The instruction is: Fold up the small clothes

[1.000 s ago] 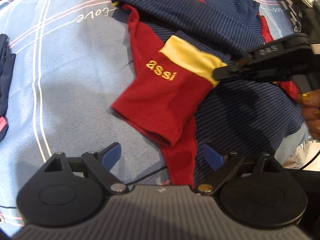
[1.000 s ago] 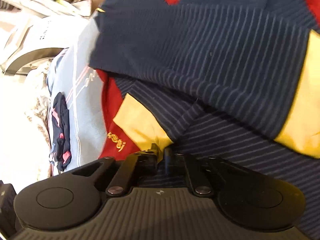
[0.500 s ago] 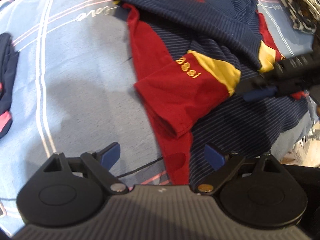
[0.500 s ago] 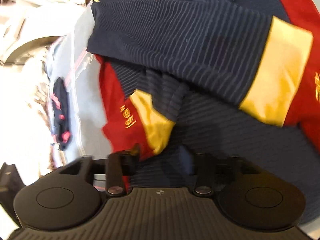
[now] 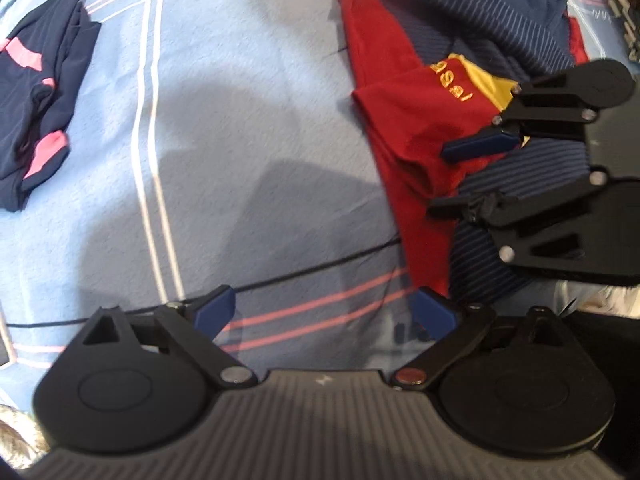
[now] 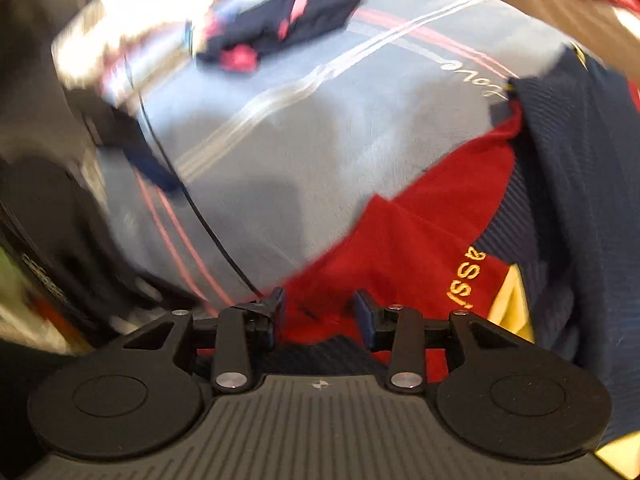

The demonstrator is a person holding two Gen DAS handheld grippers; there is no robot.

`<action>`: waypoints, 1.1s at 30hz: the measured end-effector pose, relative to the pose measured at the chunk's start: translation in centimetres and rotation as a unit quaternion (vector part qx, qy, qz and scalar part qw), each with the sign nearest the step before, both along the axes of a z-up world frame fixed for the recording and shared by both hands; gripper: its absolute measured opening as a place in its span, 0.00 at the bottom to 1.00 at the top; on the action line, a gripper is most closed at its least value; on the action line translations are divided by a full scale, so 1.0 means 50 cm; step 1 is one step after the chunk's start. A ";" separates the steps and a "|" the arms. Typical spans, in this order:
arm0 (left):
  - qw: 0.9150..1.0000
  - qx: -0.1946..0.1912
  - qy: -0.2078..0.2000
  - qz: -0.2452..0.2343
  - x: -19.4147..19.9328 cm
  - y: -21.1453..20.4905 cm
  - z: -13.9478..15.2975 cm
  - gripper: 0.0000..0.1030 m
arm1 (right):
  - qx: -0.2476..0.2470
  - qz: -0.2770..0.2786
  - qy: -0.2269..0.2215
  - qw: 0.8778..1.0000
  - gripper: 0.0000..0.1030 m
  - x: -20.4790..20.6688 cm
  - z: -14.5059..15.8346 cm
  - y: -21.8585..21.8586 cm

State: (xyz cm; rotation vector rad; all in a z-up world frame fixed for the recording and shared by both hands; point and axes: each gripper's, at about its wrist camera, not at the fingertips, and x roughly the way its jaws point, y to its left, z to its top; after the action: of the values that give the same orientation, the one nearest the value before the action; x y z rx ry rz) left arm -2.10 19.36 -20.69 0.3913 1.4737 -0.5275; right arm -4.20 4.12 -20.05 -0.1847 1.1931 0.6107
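Right claw [image 6: 319, 316] closing over red sleeve [image 6: 400, 248], sheet [image 5: 240, 80] reads "love"

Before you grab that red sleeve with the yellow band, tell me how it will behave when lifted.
The red sleeve will probably flop: it lies limp and creased on the blue sheet. It looks thin, so likely light. Being part of the navy striped shirt, lifting it would probably drag that cloth along and undo the fold.

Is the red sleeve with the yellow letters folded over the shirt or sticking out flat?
Folded over. The red sleeve lies doubled back across the striped navy shirt, its open cuff end pointing toward the blue sheet.
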 end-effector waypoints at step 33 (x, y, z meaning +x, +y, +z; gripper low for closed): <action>0.994 -0.087 -0.042 0.045 -0.048 -0.075 0.035 1.00 | 0.068 -0.379 0.020 0.923 0.91 -0.274 0.136 -0.522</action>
State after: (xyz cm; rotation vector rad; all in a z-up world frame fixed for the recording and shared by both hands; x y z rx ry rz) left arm -4.51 15.60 -18.95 0.2067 1.3470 -0.5566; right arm -17.91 -22.00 -13.25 0.4028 1.1463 0.0084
